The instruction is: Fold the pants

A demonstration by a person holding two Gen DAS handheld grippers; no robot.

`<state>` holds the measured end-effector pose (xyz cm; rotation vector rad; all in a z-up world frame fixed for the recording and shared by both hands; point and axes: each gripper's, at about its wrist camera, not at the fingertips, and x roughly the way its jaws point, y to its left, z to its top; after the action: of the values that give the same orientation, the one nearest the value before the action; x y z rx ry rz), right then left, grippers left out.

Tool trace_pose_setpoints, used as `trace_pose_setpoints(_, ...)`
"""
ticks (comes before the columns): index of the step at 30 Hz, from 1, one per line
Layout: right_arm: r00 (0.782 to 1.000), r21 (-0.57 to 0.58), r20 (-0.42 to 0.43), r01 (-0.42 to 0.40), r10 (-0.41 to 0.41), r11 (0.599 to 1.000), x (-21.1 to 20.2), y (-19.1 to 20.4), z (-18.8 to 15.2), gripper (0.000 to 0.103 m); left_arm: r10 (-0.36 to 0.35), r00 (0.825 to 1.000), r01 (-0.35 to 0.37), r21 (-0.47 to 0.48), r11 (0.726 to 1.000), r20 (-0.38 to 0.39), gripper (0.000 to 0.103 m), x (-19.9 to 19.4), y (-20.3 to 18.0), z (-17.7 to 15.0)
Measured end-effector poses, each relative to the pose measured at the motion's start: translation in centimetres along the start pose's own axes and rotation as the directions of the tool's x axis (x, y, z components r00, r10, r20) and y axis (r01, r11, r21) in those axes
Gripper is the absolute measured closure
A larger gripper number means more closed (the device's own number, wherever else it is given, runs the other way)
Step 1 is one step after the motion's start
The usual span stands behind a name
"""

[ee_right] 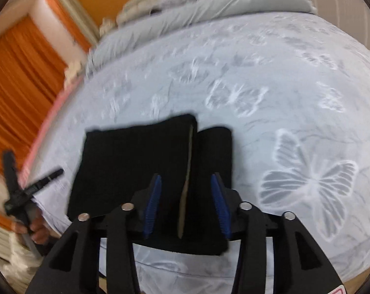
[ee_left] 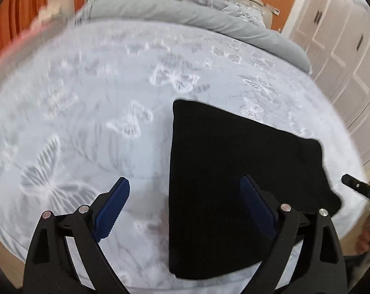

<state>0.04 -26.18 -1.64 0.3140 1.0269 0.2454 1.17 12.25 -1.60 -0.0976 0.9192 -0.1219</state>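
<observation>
The black pants lie folded into a compact rectangle on the bed near its front edge. My left gripper hovers open and wide over their left edge, with one pad above the cloth and the other above the sheet. My right gripper hangs over the right part of the pants, open at a middling width. A thin tan edge of the fold stands up between its pads, and neither pad touches it. In the right wrist view a hand holds the left gripper's fingers at the far left.
The bed sheet is pale blue with white butterflies. A grey duvet lies bunched at the head of the bed. Orange curtains hang on one side and white wardrobe doors stand on the other. The mattress's front edge runs just below the pants.
</observation>
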Motion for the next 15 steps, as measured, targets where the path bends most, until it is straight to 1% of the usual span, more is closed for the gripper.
trace_pose_setpoints(1, 0.999, -0.029, -0.041, 0.013, -0.015, 0.999, 1.4, 1.1, 0.0, 0.06, 0.021, 1.0, -0.021, 0.032, 0.999, 0.006, 0.013, 0.0, -0.7, 0.1)
trace_pose_setpoints(3, 0.996, -0.075, -0.084, 0.014, -0.02, 0.997, 2.6, 2.2, -0.6, 0.059, 0.055, 0.998, -0.056, 0.105, 0.993, 0.01, 0.013, 0.6, -2.8, -0.1)
trace_pose_setpoints(4, 0.994, -0.116, -0.092, 0.047, -0.058, 0.992, 3.6, 3.3, -1.3, 0.059, 0.066, 0.998, -0.067, 0.134, 0.989, 0.013, 0.013, 0.8, -3.6, -0.1)
trace_pose_setpoints(6, 0.987, -0.191, -0.075, 0.128, -0.144, 0.973, 4.7, 4.5, -2.2, 0.065, 0.087, 0.996, -0.088, 0.184, 0.979, 0.012, 0.013, 1.3, -5.0, -0.3)
trace_pose_setpoints(7, 0.983, -0.216, -0.071, 0.15, -0.169, 0.965, 4.8, 4.4, -2.4, 0.071, 0.098, 0.995, -0.097, 0.204, 0.974, 0.006, 0.013, 1.7, -5.7, -0.3)
trace_pose_setpoints(9, 0.982, -0.219, -0.055, 0.166, -0.182, 0.961, 4.0, 4.4, -2.1, 0.08, 0.1, 0.995, -0.096, 0.22, 0.971, -0.007, 0.013, 1.9, -6.2, -0.6)
trace_pose_setpoints(11, 0.991, -0.175, -0.01, 0.131, -0.135, 0.976, 2.1, 4.0, -1.8, 0.08, 0.104, 0.994, -0.098, 0.214, 0.972, -0.018, 0.013, 2.3, -6.5, -0.8)
trace_pose_setpoints(13, 0.992, -0.183, 0.017, 0.126, -0.125, 0.975, 1.4, 3.9, -1.5, 0.08, 0.104, 0.994, -0.095, 0.205, 0.974, -0.031, 0.012, 2.6, -6.7, -0.8)
trace_pose_setpoints(14, 0.989, -0.189, 0.001, 0.147, -0.15, 0.971, 2.0, 3.5, -1.6, 0.079, 0.105, 0.994, -0.096, 0.205, 0.974, -0.035, 0.012, 2.8, -6.8, -0.8)
trace_pose_setpoints(15, 0.985, -0.193, -0.047, 0.153, -0.165, 0.969, 3.3, 3.1, -1.6, 0.078, 0.112, 0.993, -0.101, 0.206, 0.973, -0.039, 0.012, 3.0, -6.9, -0.9)
